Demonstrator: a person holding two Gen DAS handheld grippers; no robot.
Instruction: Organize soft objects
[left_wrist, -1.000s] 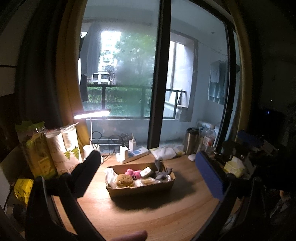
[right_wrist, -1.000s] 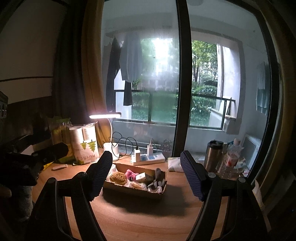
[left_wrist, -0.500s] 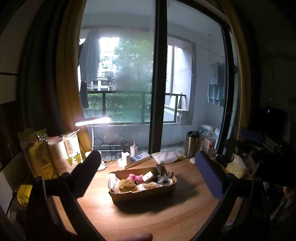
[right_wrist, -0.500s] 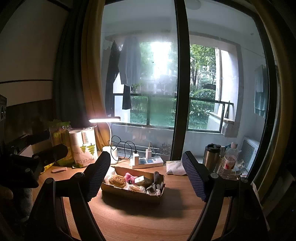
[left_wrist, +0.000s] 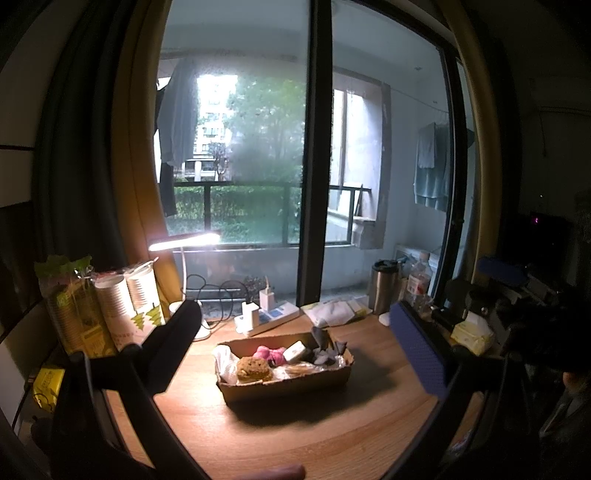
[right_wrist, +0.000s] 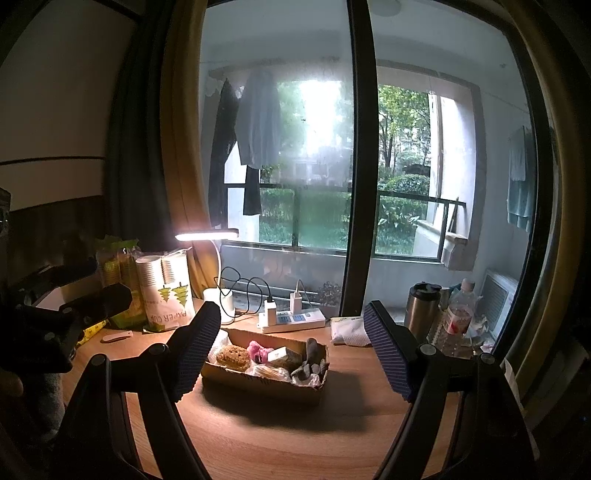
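A shallow cardboard box (left_wrist: 288, 387) (right_wrist: 258, 384) sits in the middle of a wooden table. Inside lie a brown round sponge (left_wrist: 253, 367) (right_wrist: 232, 356), a pink fluffy thing (left_wrist: 271, 353) (right_wrist: 258, 350), a small white block (left_wrist: 294, 350) (right_wrist: 280, 355), dark grey pieces (left_wrist: 325, 354) (right_wrist: 308, 363) and clear plastic wrap. My left gripper (left_wrist: 295, 350) hangs open above the table, short of the box, nothing between its fingers. My right gripper (right_wrist: 291, 350) is open too, held back from the box. Each gripper shows at the edge of the other's view.
A lit desk lamp (right_wrist: 207, 236), a bag of paper cups (right_wrist: 168, 291), a power strip with chargers (right_wrist: 291, 319), a steel tumbler (right_wrist: 421, 310), bottles (right_wrist: 456, 314) and a tissue pack (left_wrist: 472, 332) stand around the table's back and sides. A glass door lies behind.
Both grippers have risen and drawn back slightly, so the box sits lower and smaller in each view. Both stay open. The box's contents have not moved.
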